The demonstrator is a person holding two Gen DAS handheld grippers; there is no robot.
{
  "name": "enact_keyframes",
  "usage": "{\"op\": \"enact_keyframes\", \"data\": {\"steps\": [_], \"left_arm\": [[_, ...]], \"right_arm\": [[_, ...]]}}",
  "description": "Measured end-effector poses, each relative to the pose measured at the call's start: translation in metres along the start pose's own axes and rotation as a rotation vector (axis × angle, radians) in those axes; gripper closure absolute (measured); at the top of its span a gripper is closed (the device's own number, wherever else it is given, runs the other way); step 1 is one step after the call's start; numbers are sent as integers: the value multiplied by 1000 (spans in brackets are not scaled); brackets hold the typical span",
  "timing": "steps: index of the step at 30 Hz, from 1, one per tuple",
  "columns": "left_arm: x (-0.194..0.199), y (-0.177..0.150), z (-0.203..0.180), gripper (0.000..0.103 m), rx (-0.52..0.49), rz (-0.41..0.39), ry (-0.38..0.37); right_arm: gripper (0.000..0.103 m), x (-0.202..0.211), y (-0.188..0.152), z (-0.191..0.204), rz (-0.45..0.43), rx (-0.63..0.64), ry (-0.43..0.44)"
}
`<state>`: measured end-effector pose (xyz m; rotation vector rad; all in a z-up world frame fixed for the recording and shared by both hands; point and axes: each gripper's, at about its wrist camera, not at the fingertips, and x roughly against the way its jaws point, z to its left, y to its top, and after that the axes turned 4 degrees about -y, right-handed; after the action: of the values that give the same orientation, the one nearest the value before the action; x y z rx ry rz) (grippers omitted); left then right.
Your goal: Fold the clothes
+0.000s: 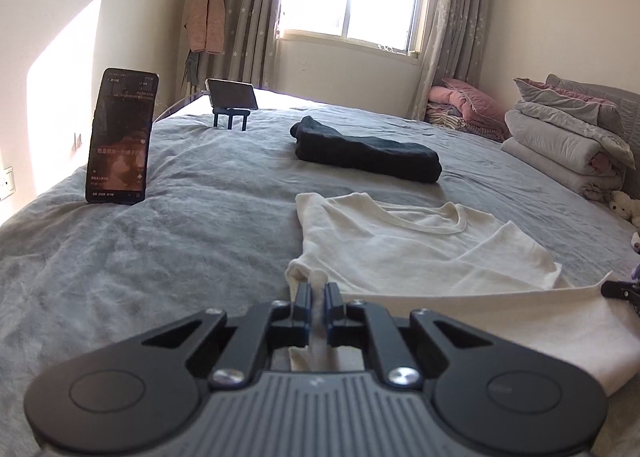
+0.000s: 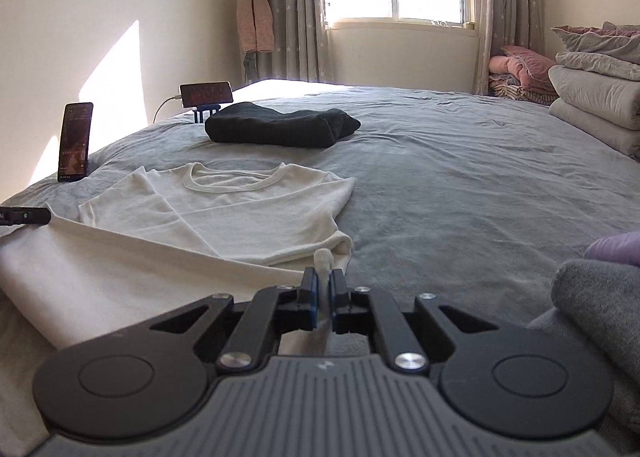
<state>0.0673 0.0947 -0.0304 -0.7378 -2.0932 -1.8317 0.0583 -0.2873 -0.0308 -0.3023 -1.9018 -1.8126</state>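
A cream knitted T-shirt [image 1: 420,245] is lying partly folded on the near part of the grey bed sheet [image 1: 160,257]. The left gripper [image 1: 319,291] and right gripper [image 2: 325,277] are each pinching its hem, jaws closed on cloth. A folded dark garment [image 2: 280,125] is resting farther off.

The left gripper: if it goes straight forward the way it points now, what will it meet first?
Probably the white T-shirt itself: the left gripper, shut on its hem, points across the folded body. Beyond lies the dark folded garment on the bed, though depth is uncertain.
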Motion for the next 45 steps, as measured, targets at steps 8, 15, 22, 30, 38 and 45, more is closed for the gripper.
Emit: {"op": "enact_keyframes", "data": {"steps": [8, 15, 22, 30, 38, 45], "left_arm": [[2, 2, 6, 79, 46, 5, 70], [32, 9, -28, 68, -27, -85, -22], [28, -17, -86, 67, -258, -2, -202], [14, -36, -84, 66, -363, 111, -245], [31, -32, -34, 66, -275, 136, -271], [47, -28, -11, 66, -238, 125, -263]], "right_arm": [[70, 2, -2, 6, 40, 8, -60], [60, 24, 8, 43, -23, 54, -20], [60, 31, 0, 104, 4, 141, 149], [45, 17, -19, 117, 62, 224, 162], [46, 33, -24, 70, 66, 177, 171], [45, 48, -25, 34, 61, 117, 176]]}}
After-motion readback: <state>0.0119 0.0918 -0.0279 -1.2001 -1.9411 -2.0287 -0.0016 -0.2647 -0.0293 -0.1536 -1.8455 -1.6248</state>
